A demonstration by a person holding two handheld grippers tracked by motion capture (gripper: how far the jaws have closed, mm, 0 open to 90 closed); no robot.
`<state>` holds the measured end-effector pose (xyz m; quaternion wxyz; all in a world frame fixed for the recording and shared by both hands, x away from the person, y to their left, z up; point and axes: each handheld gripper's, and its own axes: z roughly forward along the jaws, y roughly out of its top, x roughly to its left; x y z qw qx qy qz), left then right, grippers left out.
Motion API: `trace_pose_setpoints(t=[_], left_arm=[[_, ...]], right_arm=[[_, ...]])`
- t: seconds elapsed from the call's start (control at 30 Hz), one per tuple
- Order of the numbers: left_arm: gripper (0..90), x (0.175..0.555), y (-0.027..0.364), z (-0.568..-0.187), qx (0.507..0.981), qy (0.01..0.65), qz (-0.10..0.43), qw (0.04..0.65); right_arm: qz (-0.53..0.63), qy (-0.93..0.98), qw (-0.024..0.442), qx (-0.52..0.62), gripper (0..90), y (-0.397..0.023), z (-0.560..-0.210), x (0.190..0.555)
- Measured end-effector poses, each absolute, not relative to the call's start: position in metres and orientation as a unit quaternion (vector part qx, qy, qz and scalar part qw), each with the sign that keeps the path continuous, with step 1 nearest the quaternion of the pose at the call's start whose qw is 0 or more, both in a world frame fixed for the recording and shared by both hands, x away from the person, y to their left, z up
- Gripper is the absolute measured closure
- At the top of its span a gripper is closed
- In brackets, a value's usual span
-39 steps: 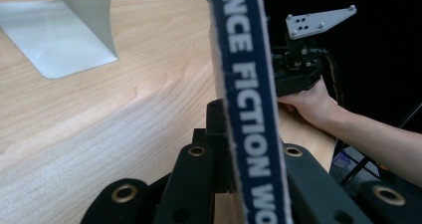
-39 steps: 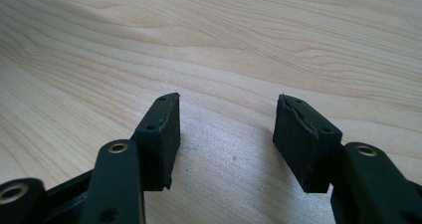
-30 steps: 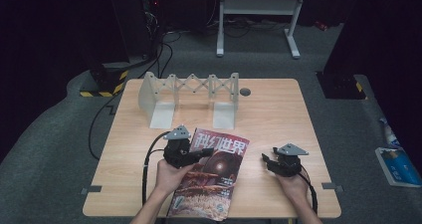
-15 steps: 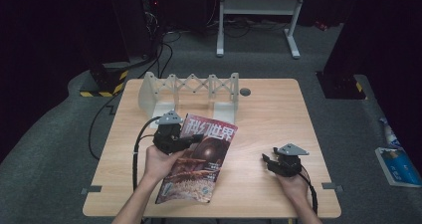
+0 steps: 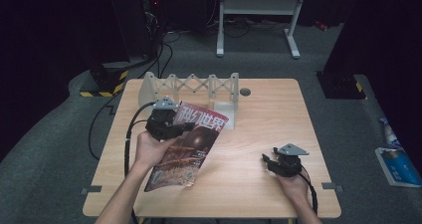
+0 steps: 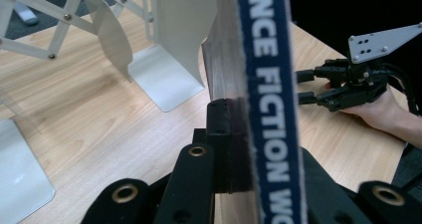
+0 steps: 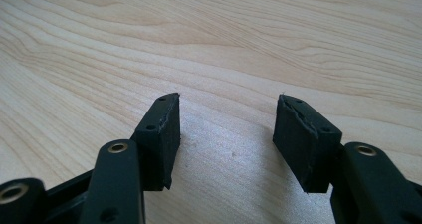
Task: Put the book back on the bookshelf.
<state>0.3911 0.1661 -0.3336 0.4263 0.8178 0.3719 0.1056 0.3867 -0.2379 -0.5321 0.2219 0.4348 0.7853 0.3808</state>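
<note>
Fingers (image 6: 221,134) of the left gripper (image 5: 166,124) are clamping tight on the spine edge of a magazine (image 5: 186,147), one black pad pressing flat against the cover while the blue spine strip with white lettering is running straight up between them in the left gripper view. Left hand (image 5: 149,149) is gripping the tool from below, its cable looping out toward 9 o'clock. From where I am standing, the magazine is sitting left of the table's centre, tilting up off the table (image 5: 259,174) with its red title end pointing to about 1 o'clock, toward the rack, and its lower corner hanging near the front edge at about 7 o'clock. Whether that lower corner is touching the wood, I cannot tell.

White folding rack (image 5: 191,87) is standing at the 12 o'clock side of the table, its scissor lattice stretched between upright plates; the nearest plate (image 6: 169,50) is showing just beyond the magazine's top edge, apart from it. Small dark round disc (image 5: 245,91) is lying at the rack's 3 o'clock.

Right gripper (image 5: 268,160) is resting low at about 4 o'clock from the magazine, well apart from it, right hand (image 5: 293,186) behind it. Its fingers (image 7: 161,134) are standing moderately wide with nothing between them, bare wood grain showing in the gap. Grey three-cornered plate is sitting on top.
</note>
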Motion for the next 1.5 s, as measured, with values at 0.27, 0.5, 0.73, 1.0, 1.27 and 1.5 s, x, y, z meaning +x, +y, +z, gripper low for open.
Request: trace_pose_setpoints(t=[0.27,0.5,0.73,1.0,1.27,1.5], left_arm=[[83.8,0.400,0.171,-0.323,0.827,0.386,0.115,0.392],[83.8,0.405,0.176,-0.319,0.829,0.398,0.113,0.375],[83.7,0.409,0.179,-0.313,0.832,0.404,0.113,0.362],[83.6,0.414,0.182,-0.307,0.834,0.410,0.112,0.352],[83.4,0.421,0.186,-0.300,0.838,0.421,0.110,0.330],[83.0,0.426,0.188,-0.295,0.842,0.427,0.108,0.311]], right_arm=[[0.381,0.786,0.222,0.434,44.0,-0.238,-0.532,0.387],[0.381,0.786,0.222,0.434,43.9,-0.238,-0.532,0.387],[0.381,0.786,0.222,0.435,43.9,-0.238,-0.532,0.386],[0.381,0.786,0.221,0.435,43.9,-0.238,-0.532,0.386],[0.381,0.785,0.221,0.435,43.9,-0.238,-0.532,0.386],[0.381,0.785,0.221,0.435,43.9,-0.238,-0.532,0.386]])
